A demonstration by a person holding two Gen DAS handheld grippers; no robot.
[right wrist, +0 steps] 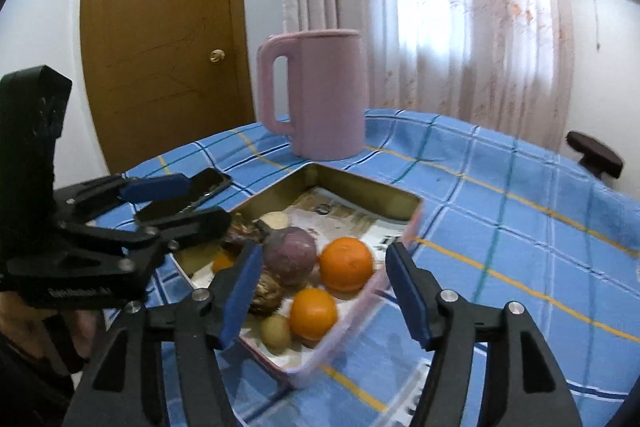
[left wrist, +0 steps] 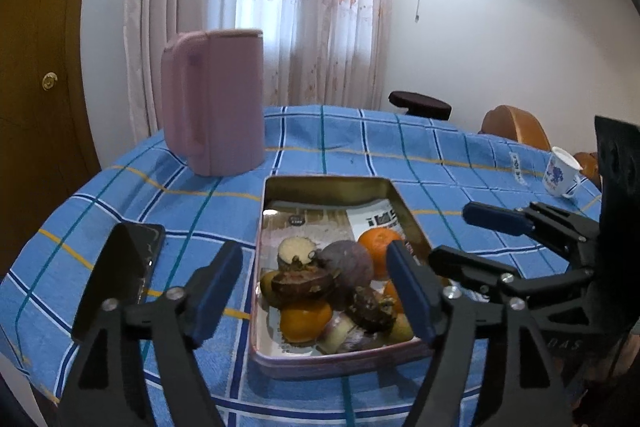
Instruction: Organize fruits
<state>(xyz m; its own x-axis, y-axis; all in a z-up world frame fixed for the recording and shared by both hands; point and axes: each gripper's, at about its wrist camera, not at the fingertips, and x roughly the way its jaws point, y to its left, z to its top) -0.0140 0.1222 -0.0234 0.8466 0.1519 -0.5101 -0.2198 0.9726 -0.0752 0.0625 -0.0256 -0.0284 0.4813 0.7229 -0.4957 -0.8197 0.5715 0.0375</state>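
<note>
A metal tray (left wrist: 332,182) with a pink outer wall lies on the blue checked tablecloth. It holds two oranges (left wrist: 378,247) (left wrist: 306,319), a round purple fruit (left wrist: 349,263), brown pieces (left wrist: 300,285) and a small yellowish fruit (right wrist: 276,331). My left gripper (left wrist: 314,291) hangs open over the tray's near end, nothing between its blue pads. My right gripper (right wrist: 324,291) is open too, over the tray's near corner, framing an orange (right wrist: 313,313) without touching it. Each gripper shows in the other view, the right (left wrist: 476,239) and the left (right wrist: 180,203).
A tall pink jug (left wrist: 216,103) stands behind the tray. A black phone (left wrist: 120,275) lies left of it. A white cup with a blue print (left wrist: 560,173) sits near the table's right edge. A dark stool (left wrist: 420,105) and a brown chair (left wrist: 516,127) stand beyond the table.
</note>
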